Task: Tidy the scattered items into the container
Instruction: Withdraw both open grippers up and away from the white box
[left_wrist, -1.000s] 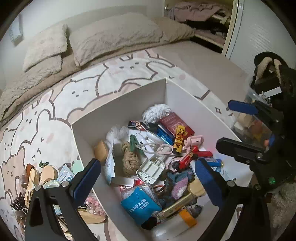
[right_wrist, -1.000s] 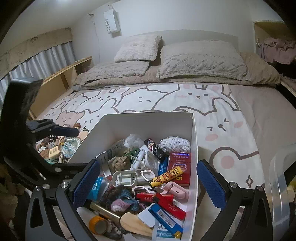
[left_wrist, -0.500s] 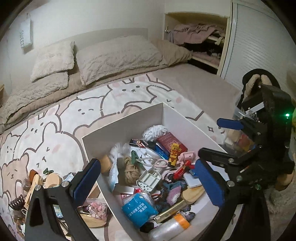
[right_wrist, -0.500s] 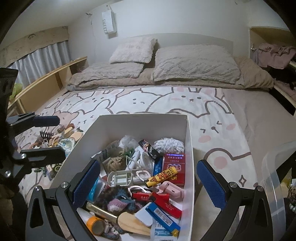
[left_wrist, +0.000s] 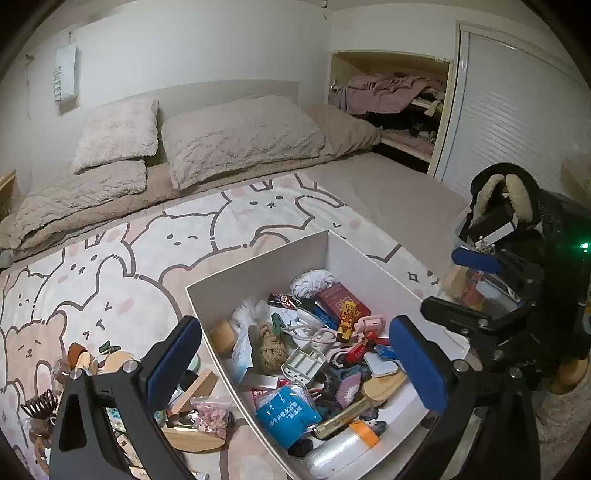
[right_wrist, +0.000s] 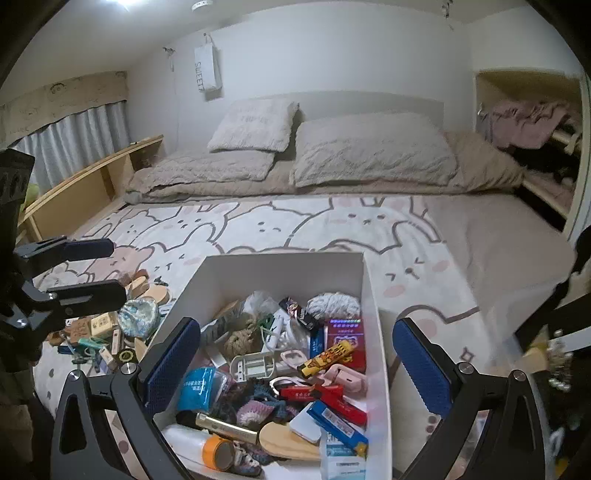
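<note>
On my far left, loose odds and ends lie scattered on the cartoon-animal blanket: a dark claw hair clip, a bag of pink beads, wooden pieces and an iridescent shell-like dish, all just beside the box's left wall. My left gripper hangs above that wall with its blue pads spread wide and nothing between them; one pad is over the loose pile, the other over the box's near right corner. The white box sits on the blanket and is already crowded: a knotted rope, a white plastic holder, a blue packet, a red box, a yellow wrapped bar, a ball of white string and an orange tape roll near the front edge. My right gripper hovers over the box too, fingers wide apart and empty. Farther right, a clear plastic tub stands off the blanket, partly hidden behind my other tool. Grey pillows lie well beyond.
</note>
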